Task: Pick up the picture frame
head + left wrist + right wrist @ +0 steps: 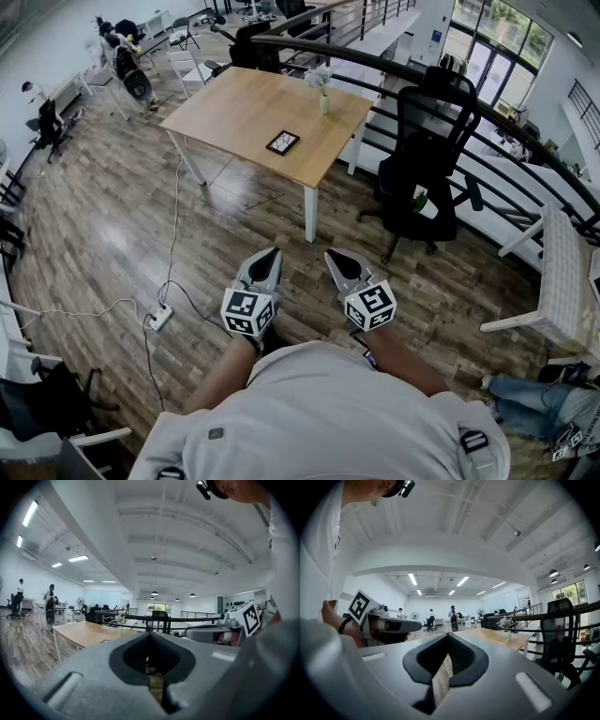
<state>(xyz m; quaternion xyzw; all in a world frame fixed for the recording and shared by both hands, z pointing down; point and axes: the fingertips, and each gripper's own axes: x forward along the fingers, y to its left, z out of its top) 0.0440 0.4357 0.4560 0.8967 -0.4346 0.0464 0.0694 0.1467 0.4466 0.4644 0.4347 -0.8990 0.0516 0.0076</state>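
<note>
A small dark picture frame [283, 142] lies flat on the wooden table [244, 108] far ahead of me, near its front right part. My left gripper [269, 255] and right gripper [336, 257] are held close to my body, side by side, pointing toward the table and well short of it. Both are shut with nothing between the jaws. In the left gripper view the left gripper [151, 634] shows its tips meeting, with the table [84, 633] at the left. The right gripper [449, 636] is likewise shut in its own view, the table [501, 637] at right.
A small vase with flowers [322, 94] stands on the table behind the frame. A black office chair [419, 159] sits right of the table by a dark railing [487, 117]. A cable and power strip [159, 317] lie on the wood floor at left. Bags [553, 408] lie lower right.
</note>
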